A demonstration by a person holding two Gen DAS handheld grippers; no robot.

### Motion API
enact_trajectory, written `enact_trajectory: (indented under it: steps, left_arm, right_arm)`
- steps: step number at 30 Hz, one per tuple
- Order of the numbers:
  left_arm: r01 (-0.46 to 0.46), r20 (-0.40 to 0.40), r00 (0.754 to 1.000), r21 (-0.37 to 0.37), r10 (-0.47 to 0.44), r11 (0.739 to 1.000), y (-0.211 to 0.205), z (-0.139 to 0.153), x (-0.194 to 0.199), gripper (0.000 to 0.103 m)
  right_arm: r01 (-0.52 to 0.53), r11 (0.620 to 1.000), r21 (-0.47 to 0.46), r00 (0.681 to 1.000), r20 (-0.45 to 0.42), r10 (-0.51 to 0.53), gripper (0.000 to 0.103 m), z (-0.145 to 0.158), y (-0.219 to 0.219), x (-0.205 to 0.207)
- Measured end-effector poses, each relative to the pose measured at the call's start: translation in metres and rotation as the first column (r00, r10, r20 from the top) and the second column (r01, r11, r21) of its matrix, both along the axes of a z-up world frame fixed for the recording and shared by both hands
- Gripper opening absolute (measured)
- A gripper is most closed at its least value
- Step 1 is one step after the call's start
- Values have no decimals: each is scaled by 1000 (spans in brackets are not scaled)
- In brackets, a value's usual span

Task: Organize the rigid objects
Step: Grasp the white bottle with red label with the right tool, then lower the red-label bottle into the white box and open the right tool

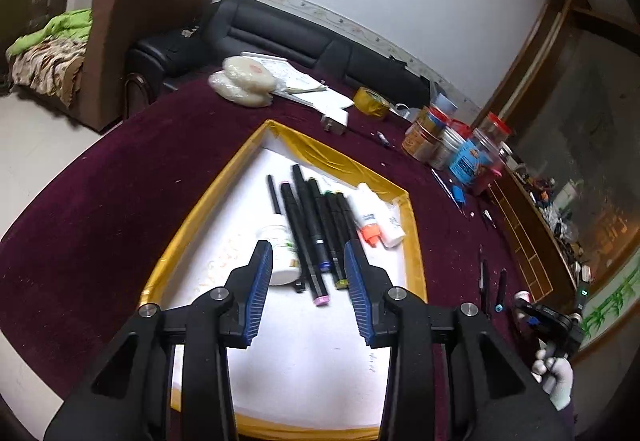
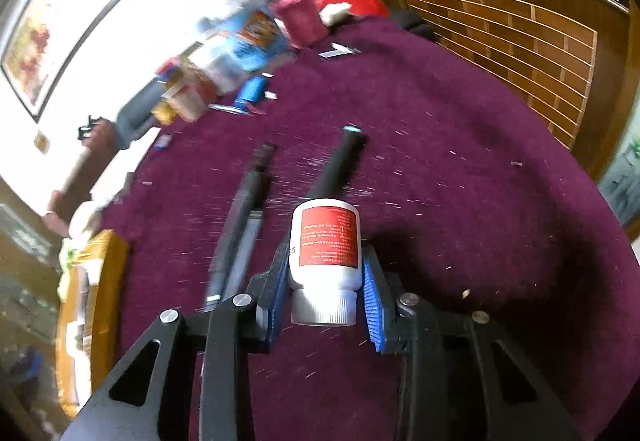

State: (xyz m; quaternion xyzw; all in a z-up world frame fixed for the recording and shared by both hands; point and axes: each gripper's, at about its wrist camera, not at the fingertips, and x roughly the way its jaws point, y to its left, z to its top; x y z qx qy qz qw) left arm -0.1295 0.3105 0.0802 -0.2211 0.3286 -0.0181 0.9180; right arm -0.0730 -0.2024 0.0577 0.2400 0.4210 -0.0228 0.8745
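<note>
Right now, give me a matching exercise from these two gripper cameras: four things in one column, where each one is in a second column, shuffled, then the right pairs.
Things
1. red-label white bottle
2. row of black markers
3. roll of yellow tape
4. teal-tipped black pen

Places
A. lying in the gold-rimmed tray
B. clamped in the right gripper
C. on the maroon tablecloth, just ahead of the right gripper
D. on the cloth beyond the tray's far corner, near the jars

Pairs: 1-B, 2-A, 3-D, 4-C
</note>
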Motion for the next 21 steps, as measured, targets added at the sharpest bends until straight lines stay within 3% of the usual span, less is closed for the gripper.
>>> enact_trajectory:
  steps: [6, 9, 11, 17, 21]
  left_arm:
    - [-68, -11, 998, -59, 67, 996, 26, -14, -10, 35]
    - [-83, -18, 997, -94, 81, 992, 37, -22, -15, 35]
    - [-82, -21, 997, -106, 80, 991, 42, -25, -19, 41]
    - [-105, -2, 994, -94, 105, 990, 60, -24, -34, 44]
    - [-110, 8, 994, -83, 111, 990, 70, -24, -42, 45]
  right_arm:
    - [-203, 976, 78, 979, 49, 200, 30, 35, 64, -1]
    - [-339, 933, 120, 941, 57, 334, 30, 44, 119, 3]
    - [-432, 891, 141, 902, 54, 429, 30, 46, 164, 11]
    - [-578, 812, 79, 816, 13, 579, 30, 41, 266, 25]
    - [-599, 800, 34, 799, -48, 600, 30, 26, 305, 39]
